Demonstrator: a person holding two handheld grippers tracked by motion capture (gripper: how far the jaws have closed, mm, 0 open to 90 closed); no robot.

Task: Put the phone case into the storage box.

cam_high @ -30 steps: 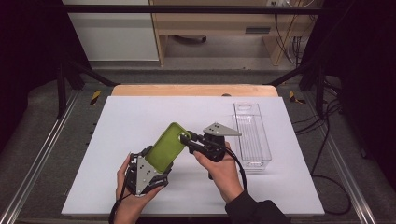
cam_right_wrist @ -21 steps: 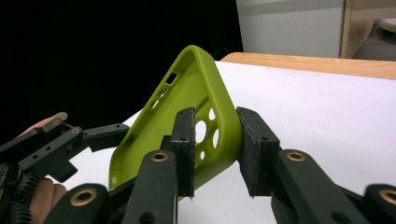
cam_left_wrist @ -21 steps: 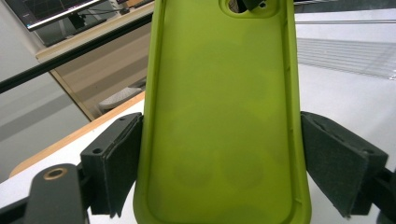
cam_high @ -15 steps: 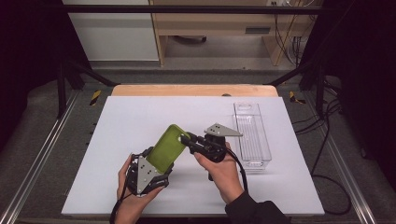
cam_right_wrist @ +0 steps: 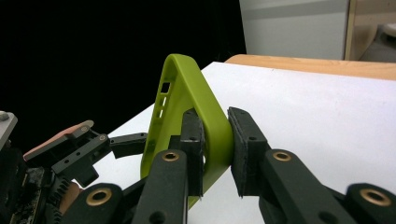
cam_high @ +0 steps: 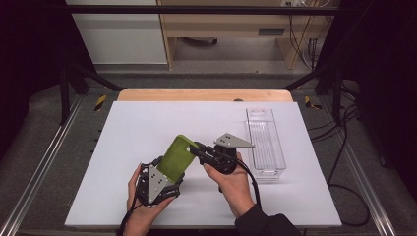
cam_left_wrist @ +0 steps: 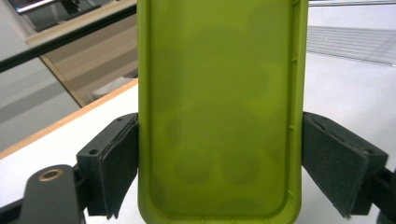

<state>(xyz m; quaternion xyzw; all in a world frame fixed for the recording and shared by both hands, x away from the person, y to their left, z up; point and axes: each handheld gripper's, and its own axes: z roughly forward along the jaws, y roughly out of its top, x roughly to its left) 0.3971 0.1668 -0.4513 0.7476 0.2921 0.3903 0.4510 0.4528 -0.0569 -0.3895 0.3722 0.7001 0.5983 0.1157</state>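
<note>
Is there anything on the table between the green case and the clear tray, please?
Nothing visible does. The case is held above the table by both tongs: the left tongs across its sides, the right tongs on its edge. The tray lies to its right; between them are just the right tongs and bare tabletop.

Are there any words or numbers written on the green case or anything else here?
None can be read.
Green case: plain, no print.
Clear tray: no label shows.
Yellow-and-black marks by the table: stripes, no letters.
</note>
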